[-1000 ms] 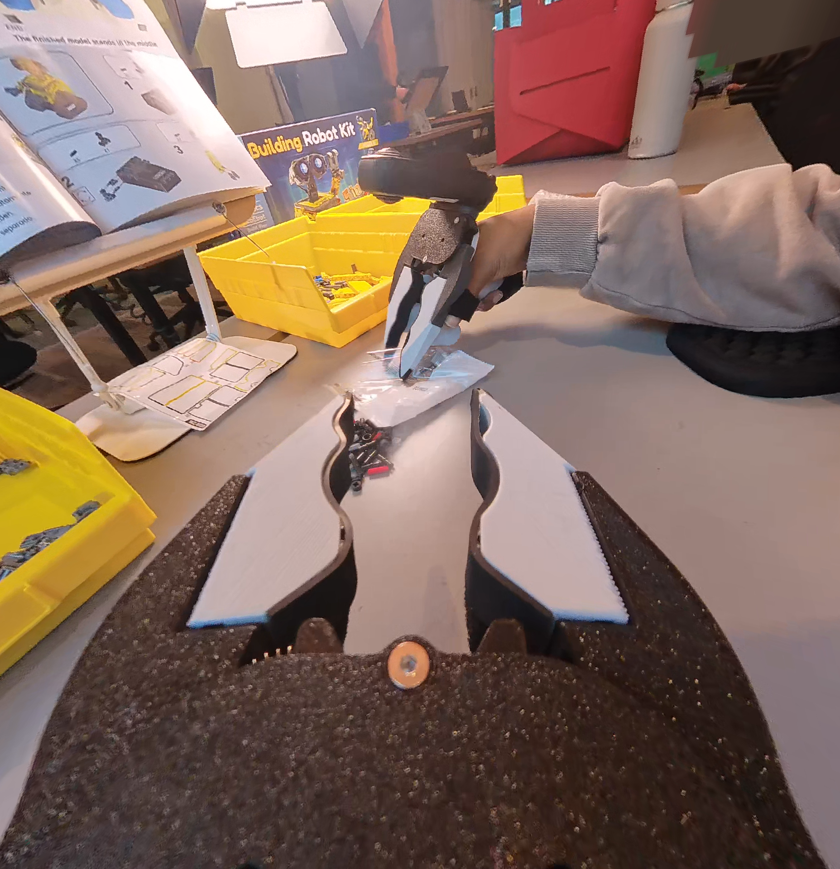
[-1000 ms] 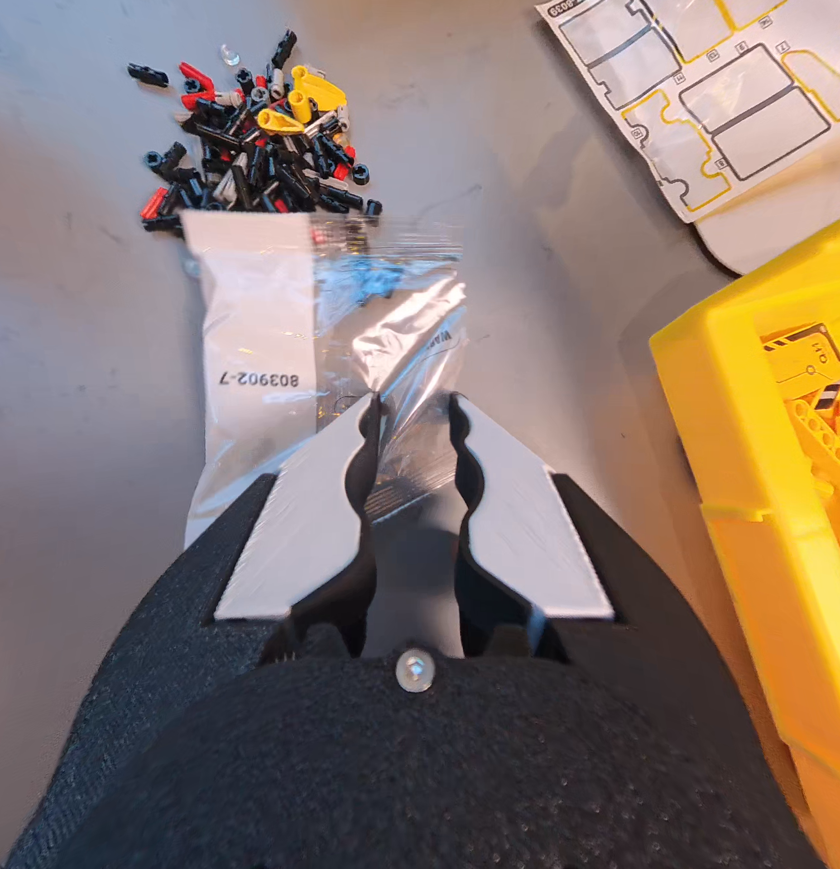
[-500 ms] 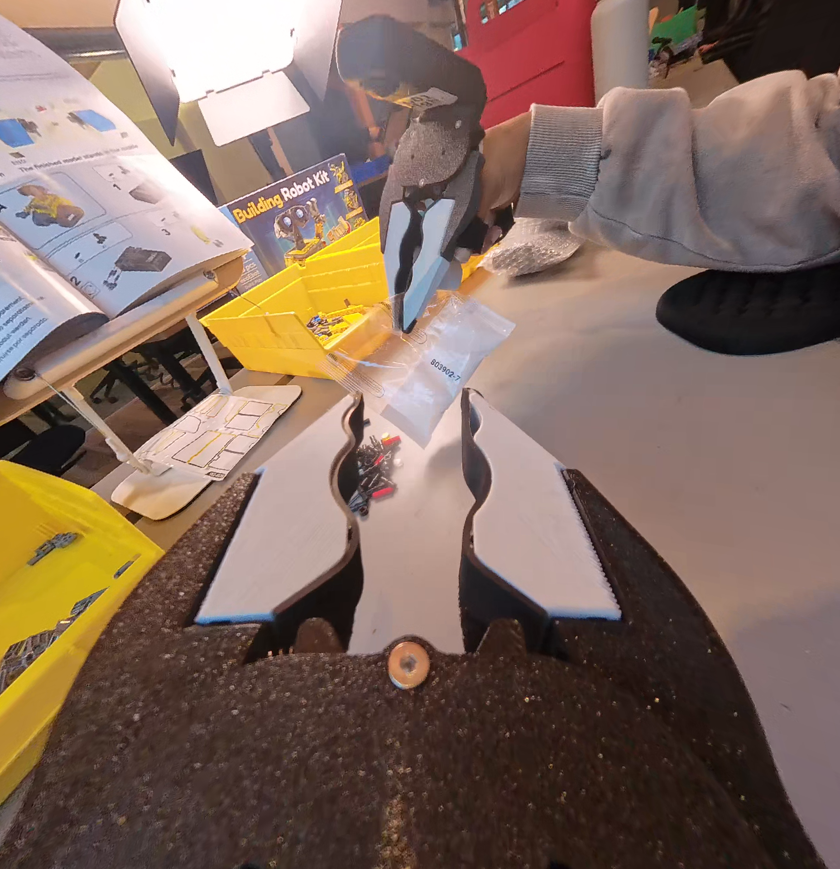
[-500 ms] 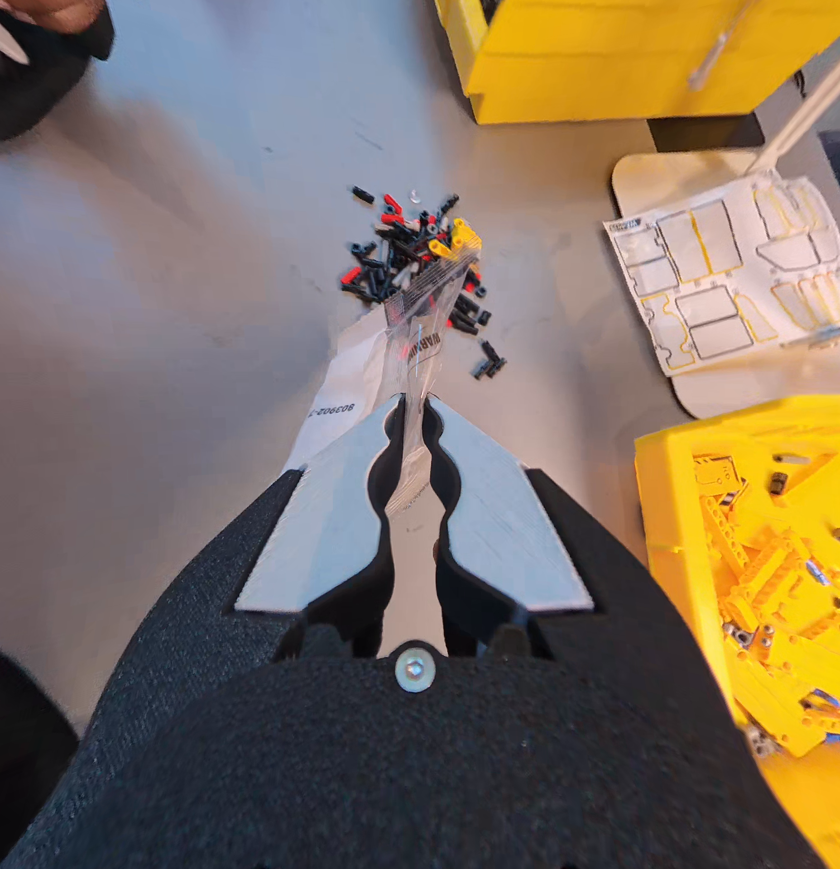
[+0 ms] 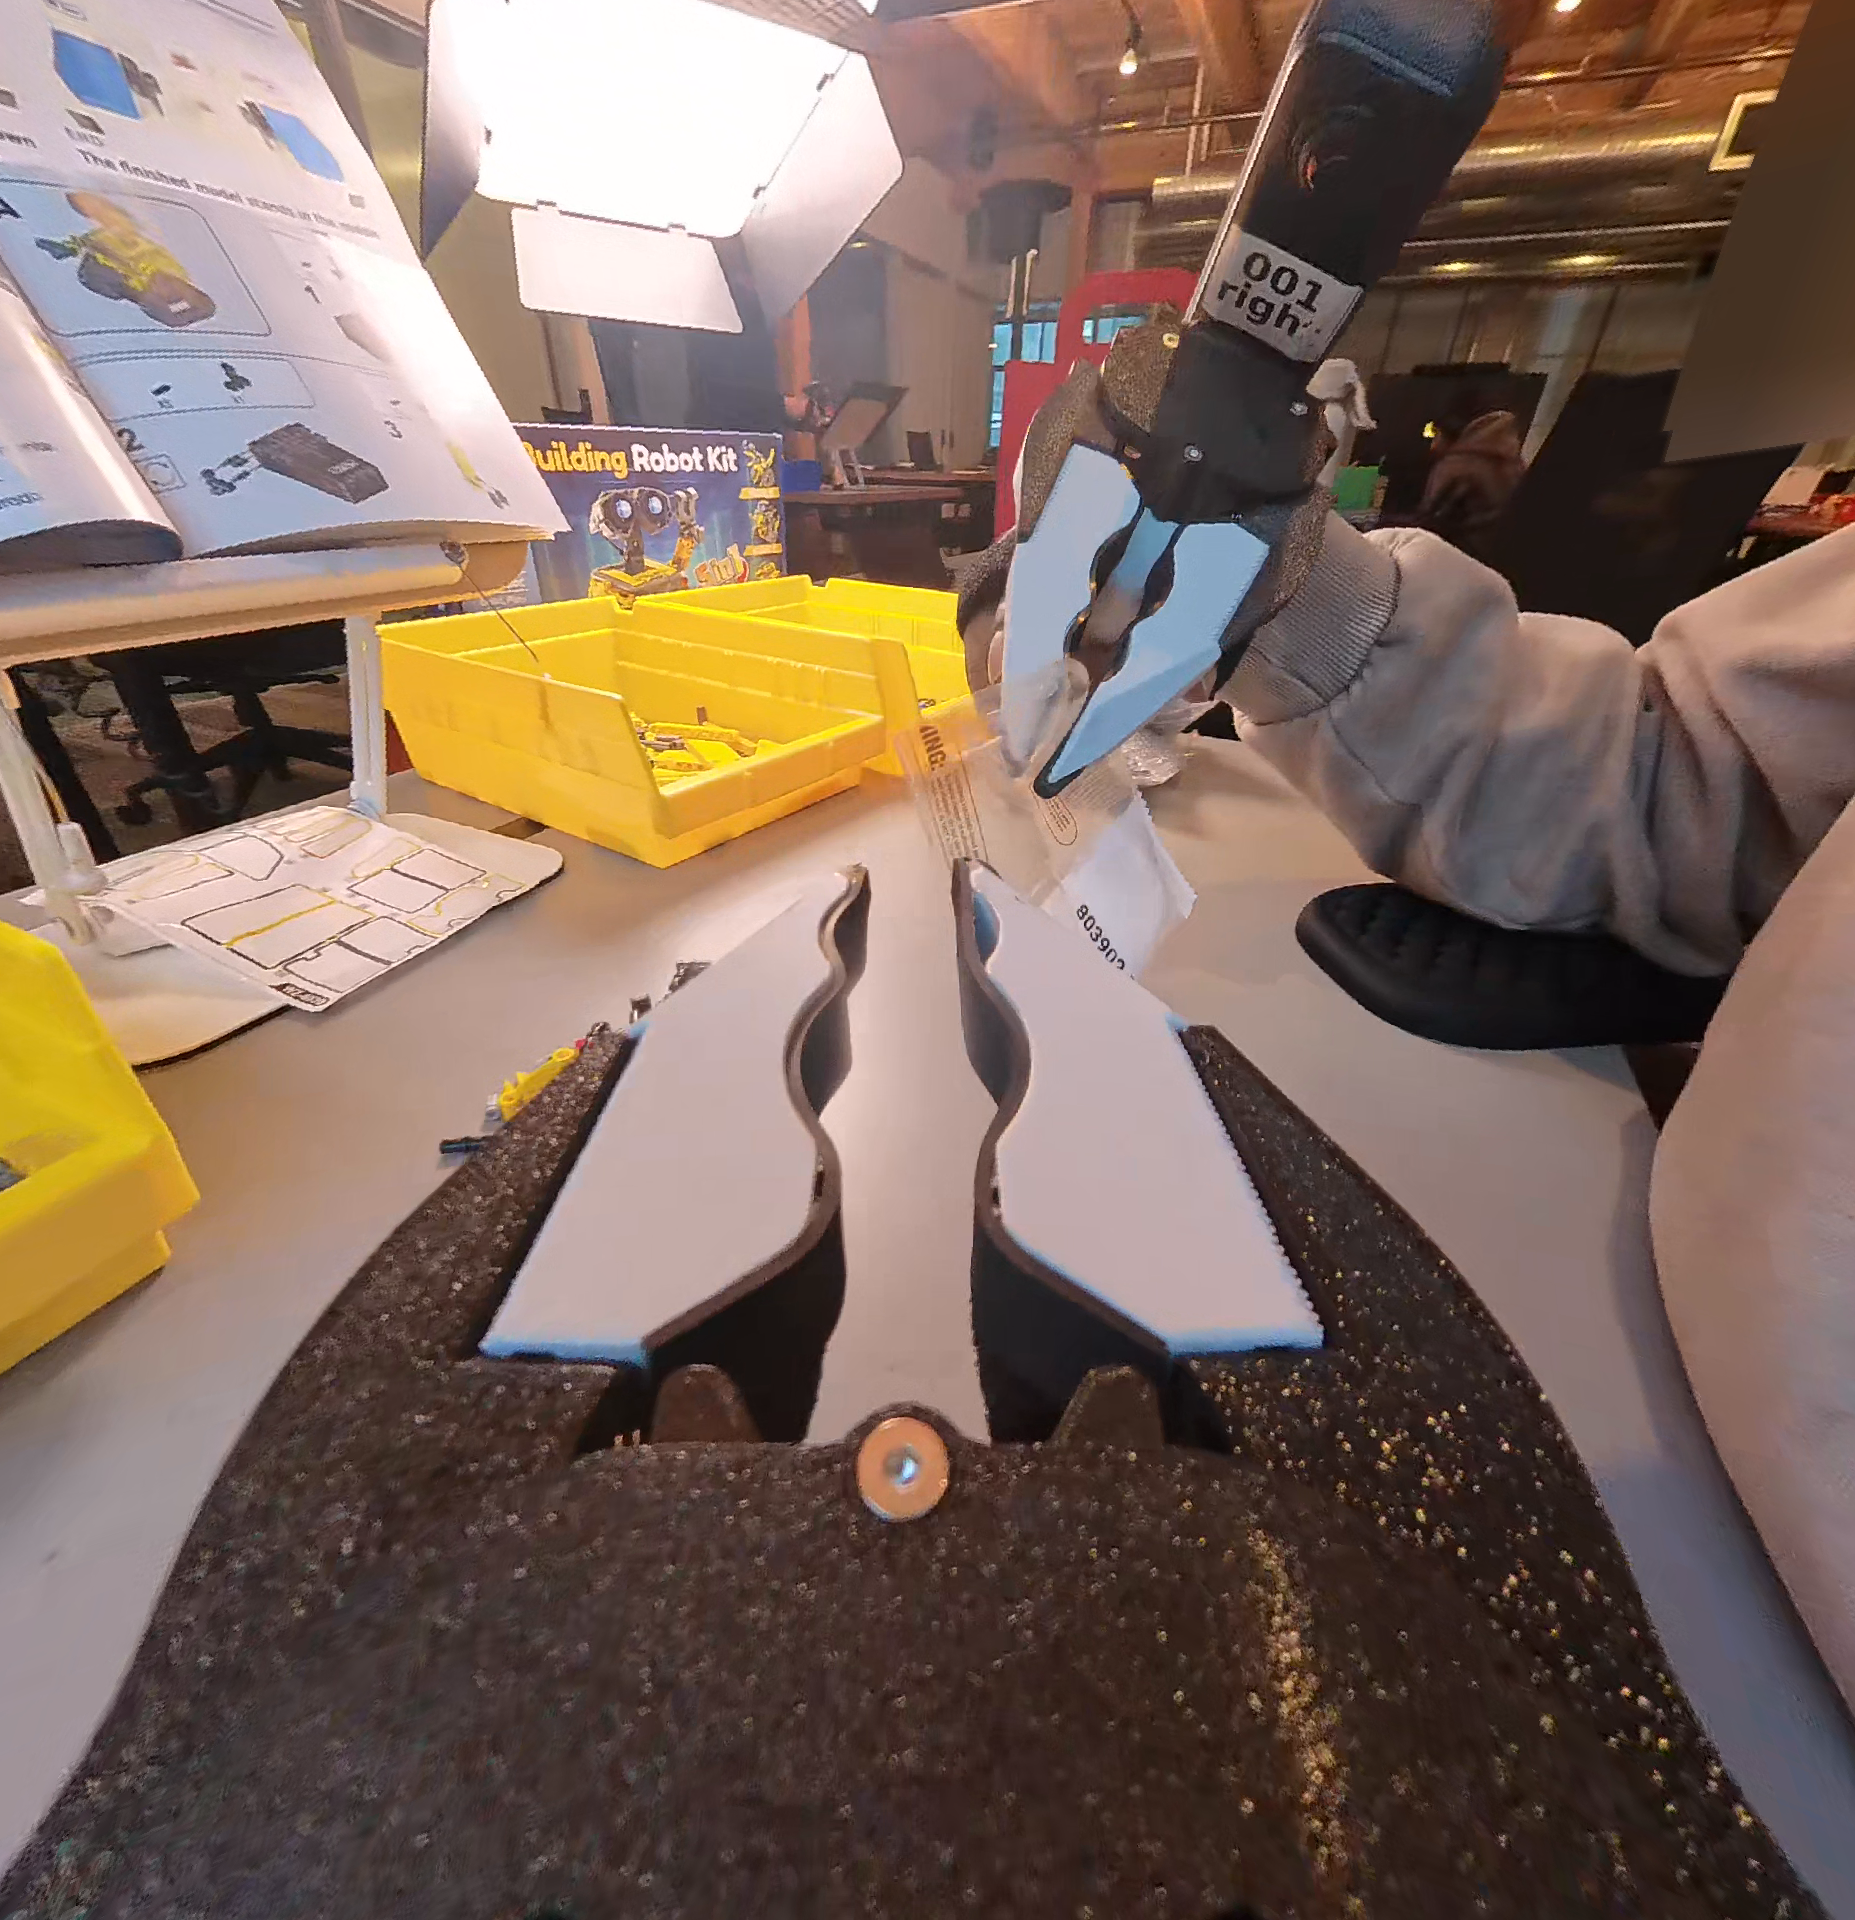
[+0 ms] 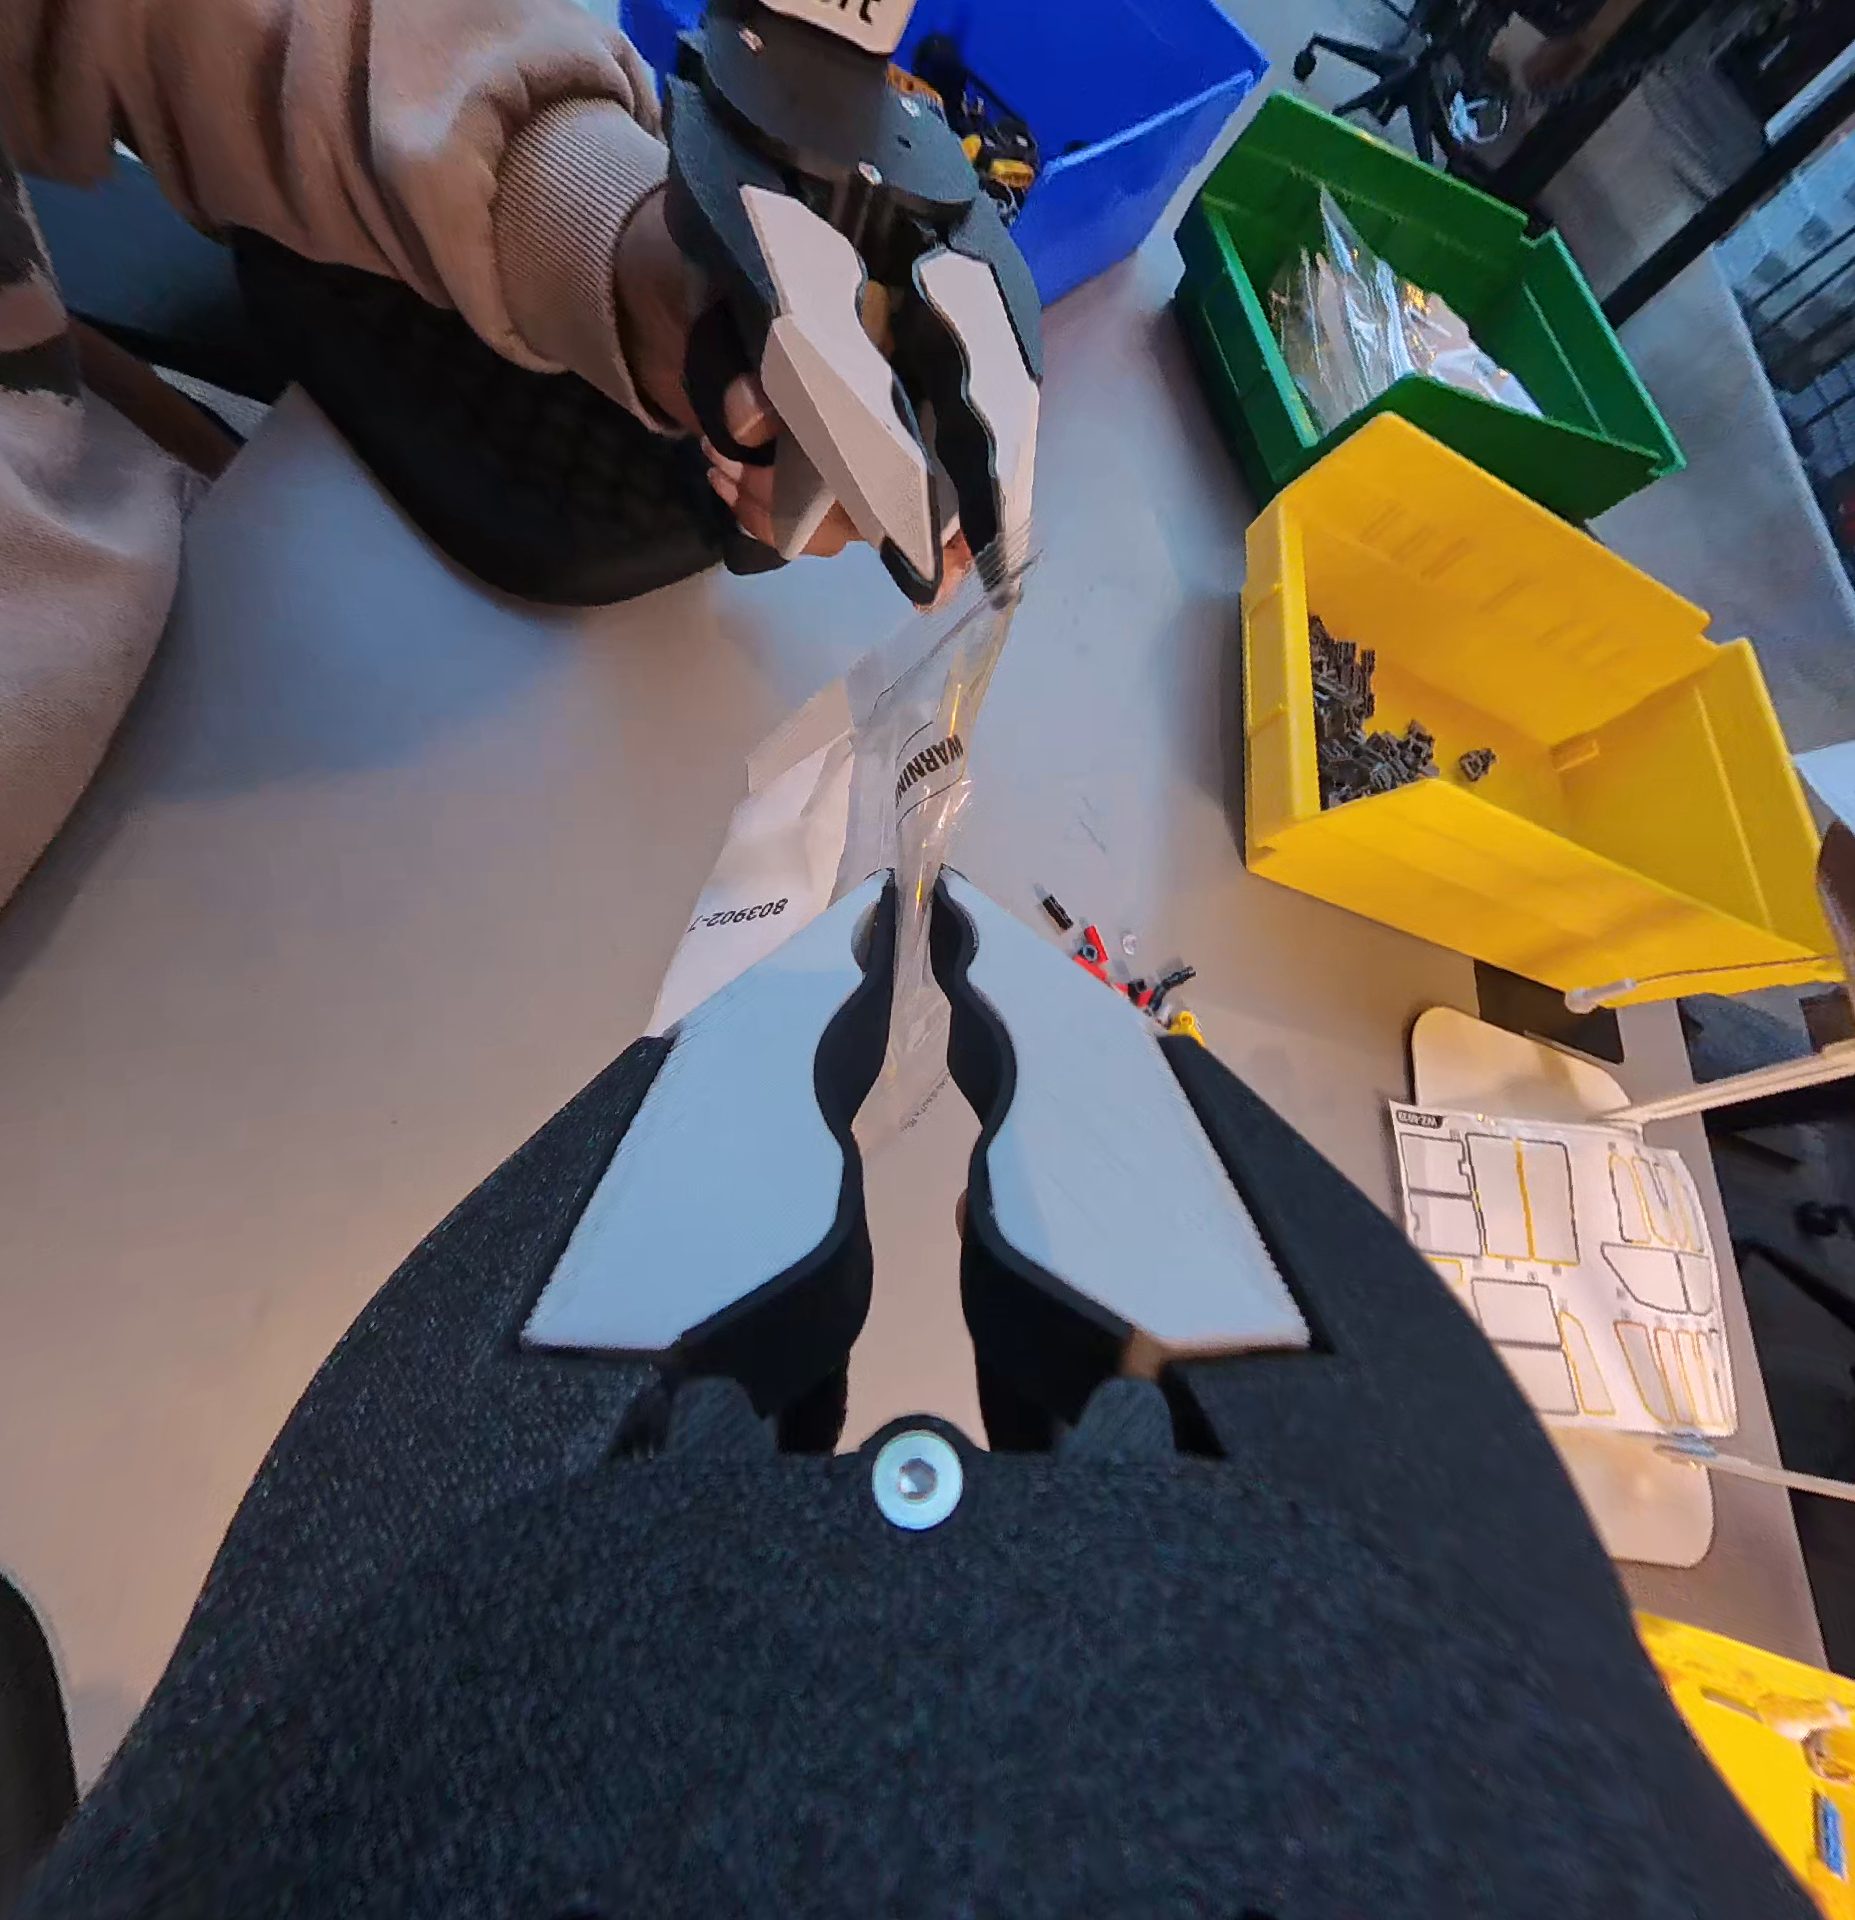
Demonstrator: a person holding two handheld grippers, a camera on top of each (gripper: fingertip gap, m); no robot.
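Note:
My right gripper (image 6: pixel 915 888) is shut on a clear plastic bag (image 6: pixel 923 758) with a white panel and holds it up above the grey table (image 6: pixel 383 831). The left wrist view shows the right gripper (image 5: pixel 1037 774) pointing down with the bag (image 5: pixel 1110 883) hanging from it. My left gripper (image 5: pixel 910 883) is open, and the bag's free edge is at its right fingertip. From the right wrist view, the left gripper (image 6: pixel 964 587) meets the bag's far end. A pile of small black, red and yellow parts (image 6: pixel 1120 966) lies on the table, also in the left wrist view (image 5: pixel 549 1081).
Yellow bins (image 5: pixel 611 727) (image 6: pixel 1525 883), a green bin (image 6: pixel 1474 457) with bags and a blue bin (image 6: pixel 1110 135) ring the table. An open booklet (image 5: pixel 227 312) sits on a stand over a sticker sheet (image 5: pixel 310 914). A black pad (image 5: pixel 1474 977) lies under the person's sleeve. One gripper's finger ends stand about 7 cm off the other's.
My right gripper has shut on the bag and lifted it off the table; the parts stayed in a pile. My left gripper has risen to the bag's free end.

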